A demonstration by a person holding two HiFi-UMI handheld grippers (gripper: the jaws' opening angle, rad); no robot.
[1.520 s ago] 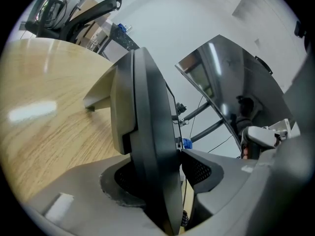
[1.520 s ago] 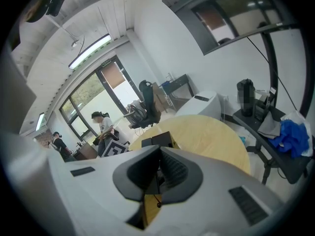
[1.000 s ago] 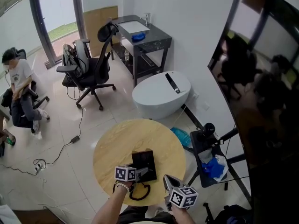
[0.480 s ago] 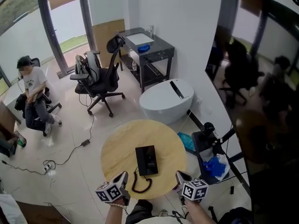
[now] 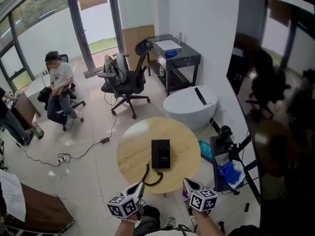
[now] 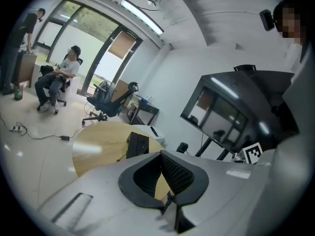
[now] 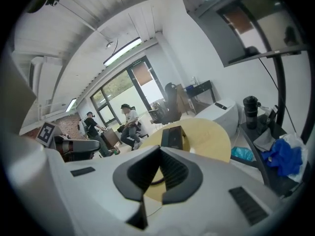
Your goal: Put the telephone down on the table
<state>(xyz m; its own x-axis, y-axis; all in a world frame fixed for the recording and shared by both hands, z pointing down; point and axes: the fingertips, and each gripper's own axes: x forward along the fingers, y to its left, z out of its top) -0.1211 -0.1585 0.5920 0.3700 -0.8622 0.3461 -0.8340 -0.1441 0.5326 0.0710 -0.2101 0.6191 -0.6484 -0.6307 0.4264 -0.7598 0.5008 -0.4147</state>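
Pale wood fills the head view's centre: the black telephone point(image 5: 161, 154) lies flat on the round table point(image 5: 133, 151), its cord point(image 5: 151, 177) curling toward the lower edge. The left gripper point(image 5: 139, 187) and right gripper point(image 5: 186, 183) hang at the frame's bottom, clear of the telephone. At right, a black stand point(image 5: 214, 144) carries a blue bundle point(image 5: 227, 173).

Left gripper view: the jaws have just closed, meeting on nothing, with the telephone beyond at centre left.

Right gripper view: the jaws are together and empty, with the telephone on the table just above them.

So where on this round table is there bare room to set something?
The round light wooden table is bare left of the black rectangular telephone, and along the far rim and right edge. It is crowded only at the near edge, where the black curly cord loops.
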